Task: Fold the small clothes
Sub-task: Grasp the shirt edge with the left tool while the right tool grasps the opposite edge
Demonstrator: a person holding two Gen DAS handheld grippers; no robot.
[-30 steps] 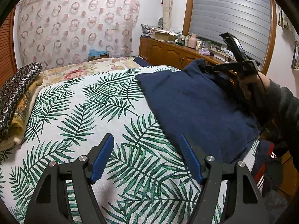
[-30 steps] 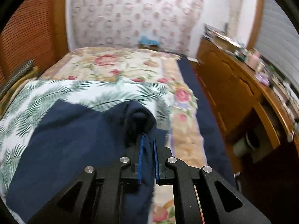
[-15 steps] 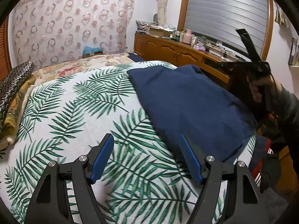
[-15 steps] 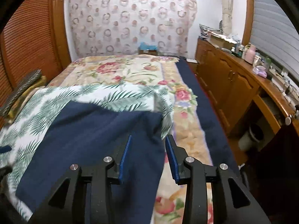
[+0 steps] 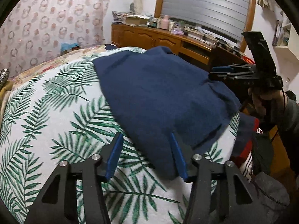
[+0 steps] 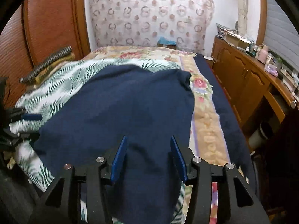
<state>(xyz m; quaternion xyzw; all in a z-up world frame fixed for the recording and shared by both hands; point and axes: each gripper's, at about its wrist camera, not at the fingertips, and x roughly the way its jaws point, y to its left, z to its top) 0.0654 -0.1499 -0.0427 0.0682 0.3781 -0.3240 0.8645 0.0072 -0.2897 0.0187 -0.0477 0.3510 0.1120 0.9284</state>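
A navy blue garment (image 5: 162,97) lies spread flat on the palm-leaf sheet (image 5: 56,112) of the bed; it also shows in the right wrist view (image 6: 121,112). My left gripper (image 5: 145,140) is open and empty, its jaws straddling the garment's near left edge. My right gripper (image 6: 147,143) is open and empty, low over the garment's near hem. In the left wrist view the right gripper (image 5: 224,71) hovers by the garment's right edge. In the right wrist view the left gripper (image 6: 31,117) shows at the far left.
A wooden sideboard (image 6: 248,78) with clutter runs along the right of the bed. Folded patterned cloths (image 6: 48,63) lie stacked at the bed's left by a wooden door. A floral bedcover (image 6: 205,130) lies under the sheet. Dark and red clothes (image 5: 248,145) hang off the near right corner.
The right gripper let go of the garment's corner, opened and drew back to the near hem. The garment dropped flat. The left gripper moved right, up to the garment's edge.
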